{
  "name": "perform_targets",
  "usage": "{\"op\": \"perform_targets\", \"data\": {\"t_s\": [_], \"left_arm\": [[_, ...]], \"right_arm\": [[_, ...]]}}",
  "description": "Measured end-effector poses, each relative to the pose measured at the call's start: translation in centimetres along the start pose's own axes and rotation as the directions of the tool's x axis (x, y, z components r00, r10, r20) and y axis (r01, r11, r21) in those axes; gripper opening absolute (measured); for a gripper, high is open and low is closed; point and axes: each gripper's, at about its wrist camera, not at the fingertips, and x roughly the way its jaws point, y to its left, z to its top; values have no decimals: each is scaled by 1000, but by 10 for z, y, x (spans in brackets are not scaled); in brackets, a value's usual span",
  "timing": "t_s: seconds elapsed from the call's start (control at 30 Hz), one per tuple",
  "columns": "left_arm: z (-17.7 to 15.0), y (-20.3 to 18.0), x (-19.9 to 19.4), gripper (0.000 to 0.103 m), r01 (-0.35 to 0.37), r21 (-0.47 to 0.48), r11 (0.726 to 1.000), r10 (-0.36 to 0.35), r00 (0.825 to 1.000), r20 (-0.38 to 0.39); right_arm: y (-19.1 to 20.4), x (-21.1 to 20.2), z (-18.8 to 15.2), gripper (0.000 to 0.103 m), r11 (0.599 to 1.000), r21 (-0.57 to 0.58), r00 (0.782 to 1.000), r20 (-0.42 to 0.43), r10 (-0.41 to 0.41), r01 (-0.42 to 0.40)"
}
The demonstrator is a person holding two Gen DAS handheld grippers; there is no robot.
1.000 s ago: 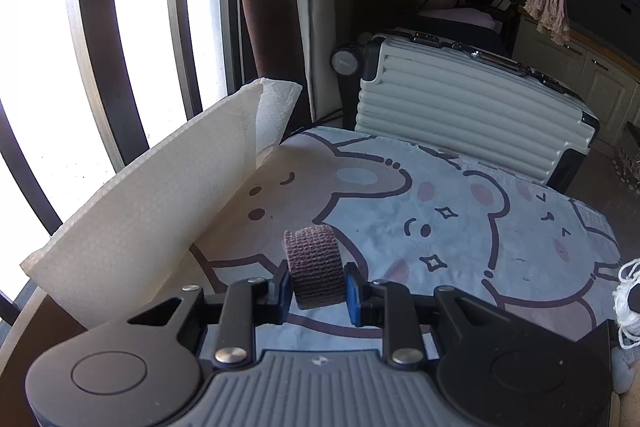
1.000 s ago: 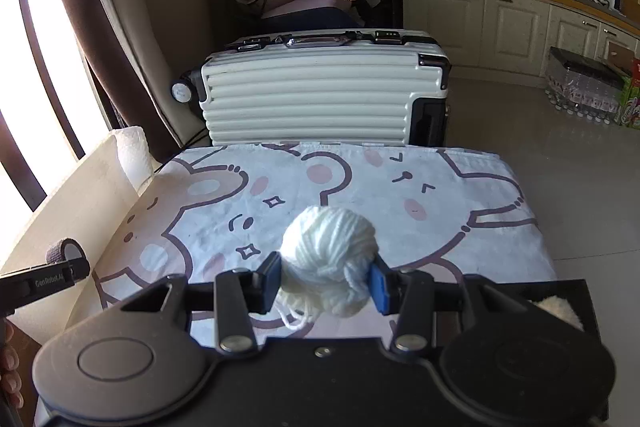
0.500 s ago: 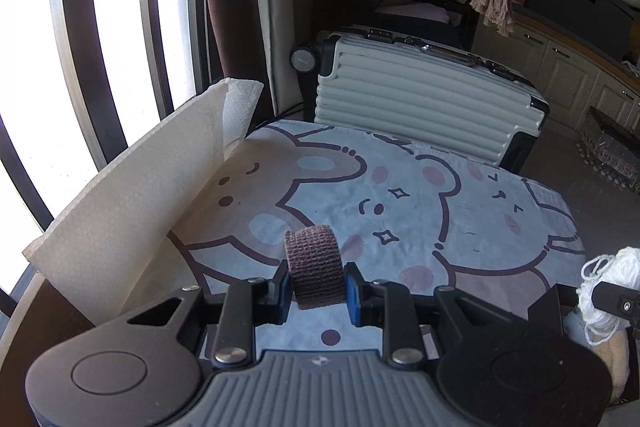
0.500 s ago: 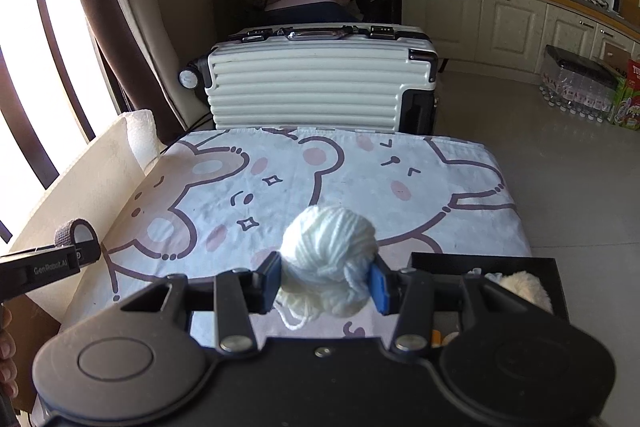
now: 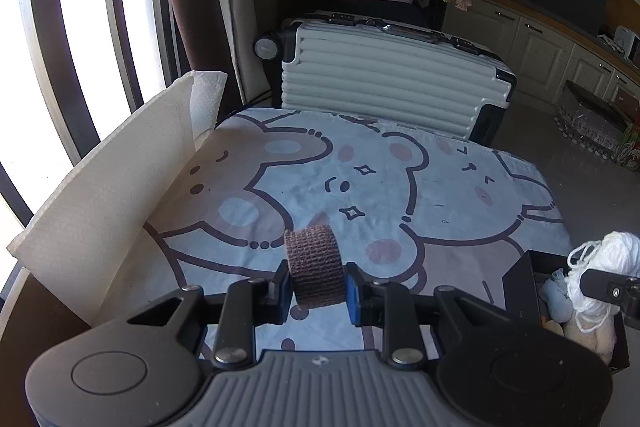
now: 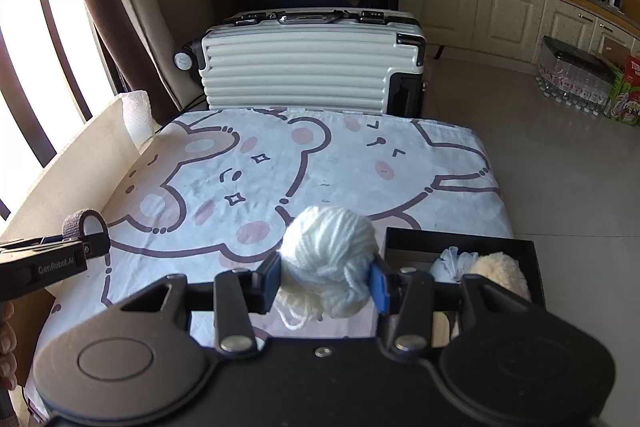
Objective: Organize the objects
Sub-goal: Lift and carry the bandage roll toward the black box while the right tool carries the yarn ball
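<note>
My left gripper (image 5: pixel 316 287) is shut on a brown bandage roll (image 5: pixel 315 267), held upright above the bear-print cloth (image 5: pixel 360 179). In the right wrist view the same roll (image 6: pixel 86 231) shows at the left edge in the left gripper (image 6: pixel 82 247). My right gripper (image 6: pixel 326 277) is shut on a white yarn ball (image 6: pixel 328 255), with loose strands hanging under it. The yarn ball (image 5: pixel 616 255) also appears at the right edge of the left wrist view. A black box (image 6: pixel 408 239) lies on the cloth's near right corner, beside the right gripper, holding a cream fluffy item (image 6: pixel 498 267) and a pale blue one (image 6: pixel 452 263).
A white ribbed suitcase (image 6: pixel 304 71) stands behind the table. White foam sheet (image 5: pixel 108 187) leans along the left side by the barred window (image 5: pixel 80 7). Cabinets (image 6: pixel 500 11) and packed bottles (image 6: pixel 572 75) are at the far right on the tiled floor (image 6: pixel 560 167).
Both grippers have drawn back and up with their loads. The black box has come into view at the right, and more of the cloth and floor shows.
</note>
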Motion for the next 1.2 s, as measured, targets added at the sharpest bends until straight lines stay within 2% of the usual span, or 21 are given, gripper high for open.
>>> {"op": "perform_targets", "data": {"t_s": [0.37,0.6,0.93,1.2], "left_arm": [[0,-16,0,28,37,37,999,-37,999,-3],[0,-34,3,28,92,46,995,-92,996,2],[-4,-86,7,28,194,88,977,-195,981,-6],[-7,-121,9,28,263,132,956,-264,964,-10]], "right_arm": [[-14,1,1,46,1000,19,1000,-23,-17,17],[-34,0,0,46,998,45,998,-23,-52,53],[-81,-6,-9,46,988,110,994,-29,-102,105],[-114,-2,-17,46,975,190,993,-42,-109,115]]}}
